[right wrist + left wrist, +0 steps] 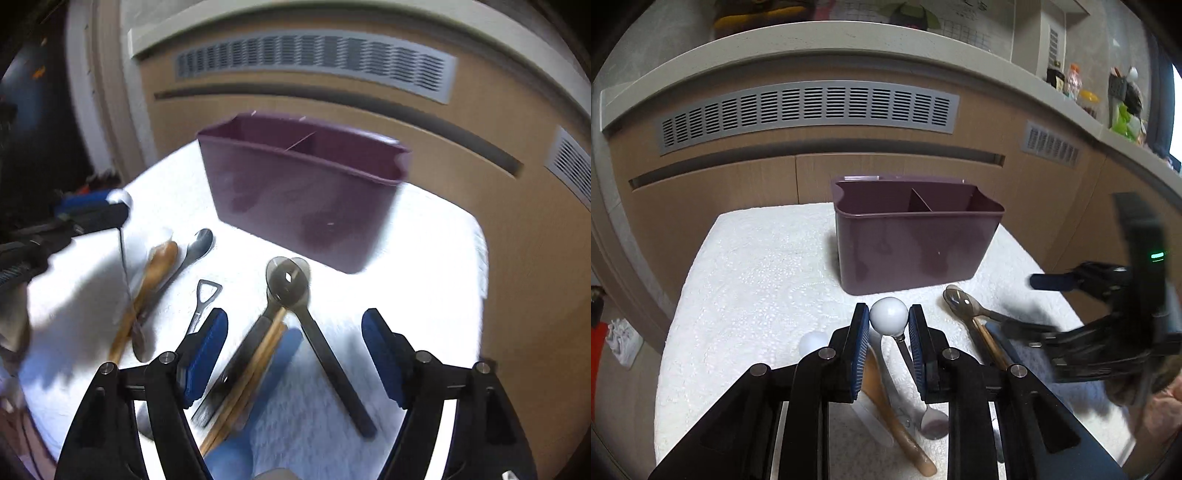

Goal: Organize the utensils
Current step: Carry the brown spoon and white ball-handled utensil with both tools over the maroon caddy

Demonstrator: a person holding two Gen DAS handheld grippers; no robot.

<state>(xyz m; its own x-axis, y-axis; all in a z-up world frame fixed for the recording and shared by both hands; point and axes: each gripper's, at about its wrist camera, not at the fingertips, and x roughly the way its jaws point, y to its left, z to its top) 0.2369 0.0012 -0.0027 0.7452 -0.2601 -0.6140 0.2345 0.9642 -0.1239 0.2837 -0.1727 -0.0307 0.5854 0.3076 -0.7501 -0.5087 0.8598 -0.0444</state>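
My left gripper (886, 312) is shut on a thin metal spoon with a white ball end (890, 319). The spoon (125, 258) hangs bowl-down from it over the white towel (757, 266). A purple two-compartment caddy (916, 240) (306, 192) stands at the towel's far side, both compartments looking empty. My right gripper (295, 332) (1036, 306) is open, low over two dark grey serving spoons (288, 282), wooden chopsticks (255, 373) and a blue flat piece (284, 350). Its pads touch none of them.
On the towel lie a wooden spoon (159, 266), a metal spoon (201, 243), a bottle opener (207, 291) and another white ball-ended utensil (812, 341). A wooden cabinet front with grey vents (809, 110) rises just behind the caddy. A counter above it carries bottles (1075, 81).
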